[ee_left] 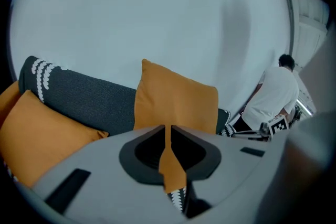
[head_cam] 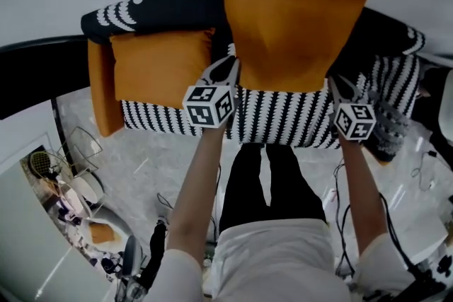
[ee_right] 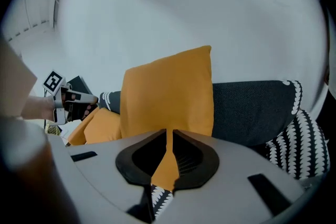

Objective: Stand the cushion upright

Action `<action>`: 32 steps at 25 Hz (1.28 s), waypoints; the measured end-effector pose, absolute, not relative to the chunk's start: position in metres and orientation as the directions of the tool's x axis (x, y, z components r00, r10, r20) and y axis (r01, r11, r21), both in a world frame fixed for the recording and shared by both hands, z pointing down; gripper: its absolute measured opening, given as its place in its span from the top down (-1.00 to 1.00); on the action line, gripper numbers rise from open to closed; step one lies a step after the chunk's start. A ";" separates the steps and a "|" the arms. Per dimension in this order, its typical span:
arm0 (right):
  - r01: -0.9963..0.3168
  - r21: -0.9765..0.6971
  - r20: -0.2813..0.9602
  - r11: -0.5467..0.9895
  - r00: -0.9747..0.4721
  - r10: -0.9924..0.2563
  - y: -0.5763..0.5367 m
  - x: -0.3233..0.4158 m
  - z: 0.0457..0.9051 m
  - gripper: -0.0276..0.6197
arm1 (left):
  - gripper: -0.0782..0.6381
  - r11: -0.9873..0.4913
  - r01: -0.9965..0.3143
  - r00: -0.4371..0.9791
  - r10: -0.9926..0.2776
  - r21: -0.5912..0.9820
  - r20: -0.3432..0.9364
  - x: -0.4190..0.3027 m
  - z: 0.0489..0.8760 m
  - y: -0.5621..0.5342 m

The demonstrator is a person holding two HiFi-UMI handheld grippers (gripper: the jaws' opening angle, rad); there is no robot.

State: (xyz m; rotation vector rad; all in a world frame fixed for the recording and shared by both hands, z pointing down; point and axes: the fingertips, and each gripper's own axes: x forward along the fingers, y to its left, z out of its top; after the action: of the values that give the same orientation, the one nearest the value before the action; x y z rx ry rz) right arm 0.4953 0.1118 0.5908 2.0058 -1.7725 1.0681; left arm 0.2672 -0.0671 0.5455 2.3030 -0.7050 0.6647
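A large orange cushion (head_cam: 287, 32) stands upright on the sofa seat, leaning on the dark backrest (head_cam: 177, 10). My left gripper (head_cam: 230, 68) is at its lower left corner, my right gripper (head_cam: 333, 83) at its lower right corner. In the left gripper view the cushion (ee_left: 176, 105) rises ahead, and a fold of its orange fabric is pinched in the narrow slit of the left gripper (ee_left: 168, 131). The right gripper view shows the same cushion (ee_right: 168, 97), with its fabric caught between the nearly closed jaws of the right gripper (ee_right: 169, 136).
A smaller orange cushion (head_cam: 159, 67) lies to the left on the black-and-white striped seat (head_cam: 283, 117). A striped cushion (head_cam: 389, 131) sits at the sofa's right end. An orange pad (head_cam: 102, 95) hangs at the left arm. Cables (head_cam: 417, 166) lie on the marble floor.
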 end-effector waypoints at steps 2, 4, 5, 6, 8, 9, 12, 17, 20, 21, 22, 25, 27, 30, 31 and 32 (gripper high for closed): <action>-0.935 -0.288 0.654 -0.205 -0.036 -0.755 0.121 0.493 0.576 0.78 | 0.69 -0.652 -0.629 0.731 -0.310 0.424 0.608 0.264 0.534 -0.048; -0.937 -0.298 0.642 -0.184 -0.054 -0.765 0.125 0.487 0.554 0.78 | 0.72 -0.652 -0.622 0.740 -0.309 0.433 0.598 0.259 0.517 -0.032; -0.937 -0.303 0.636 -0.175 -0.062 -0.770 0.127 0.484 0.542 0.78 | 0.73 -0.654 -0.618 0.745 -0.308 0.437 0.592 0.255 0.507 -0.025; -0.937 -0.308 0.630 -0.167 -0.070 -0.773 0.128 0.480 0.529 0.78 | 0.73 -0.656 -0.614 0.749 -0.308 0.439 0.587 0.252 0.498 -0.018; -0.936 -0.316 0.626 -0.155 -0.083 -0.776 0.134 0.473 0.506 0.79 | 0.75 -0.661 -0.607 0.757 -0.309 0.441 0.576 0.247 0.479 -0.004; -0.936 -0.319 0.626 -0.151 -0.089 -0.775 0.137 0.470 0.496 0.79 | 0.75 -0.664 -0.604 0.760 -0.312 0.442 0.570 0.245 0.469 0.002; -0.930 -0.340 0.620 -0.137 -0.112 -0.777 0.147 0.461 0.467 0.79 | 0.77 -0.672 -0.594 0.775 -0.329 0.442 0.541 0.243 0.437 0.016; -0.916 -0.390 0.592 -0.093 -0.172 -0.787 0.166 0.438 0.423 0.79 | 0.78 -0.699 -0.569 0.800 -0.346 0.434 0.491 0.235 0.377 0.039; -0.909 -0.411 0.588 -0.071 -0.204 -0.783 0.182 0.417 0.406 0.79 | 0.78 -0.698 -0.555 0.815 -0.347 0.452 0.465 0.220 0.351 0.054; -0.907 -0.416 0.588 -0.068 -0.211 -0.781 0.187 0.408 0.402 0.79 | 0.78 -0.698 -0.553 0.817 -0.347 0.455 0.460 0.213 0.344 0.060; -0.905 -0.420 0.586 -0.067 -0.215 -0.781 0.192 0.400 0.397 0.79 | 0.78 -0.699 -0.550 0.819 -0.345 0.456 0.458 0.206 0.339 0.066; -0.902 -0.427 0.567 -0.059 -0.217 -0.795 0.201 0.377 0.378 0.79 | 0.78 -0.714 -0.533 0.828 -0.331 0.453 0.452 0.186 0.326 0.083; -0.905 -0.421 0.545 -0.049 -0.210 -0.812 0.201 0.365 0.362 0.79 | 0.78 -0.729 -0.516 0.838 -0.319 0.449 0.444 0.174 0.315 0.090; -0.909 -0.413 0.519 -0.049 -0.191 -0.833 0.201 0.350 0.339 0.79 | 0.78 -0.740 -0.483 0.858 -0.294 0.468 0.420 0.159 0.298 0.101; -0.908 -0.416 0.510 -0.051 -0.186 -0.840 0.202 0.345 0.333 0.79 | 0.78 -0.741 -0.472 0.866 -0.285 0.478 0.411 0.154 0.292 0.104; -0.906 -0.419 0.500 -0.055 -0.180 -0.847 0.202 0.339 0.328 0.79 | 0.78 -0.743 -0.463 0.871 -0.280 0.484 0.404 0.149 0.288 0.106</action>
State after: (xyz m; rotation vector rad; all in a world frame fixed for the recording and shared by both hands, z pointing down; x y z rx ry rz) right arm 0.3390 0.2023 0.3281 1.9545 -2.0988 1.0563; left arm 0.1492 0.1061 0.2877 2.4479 -0.5362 0.4108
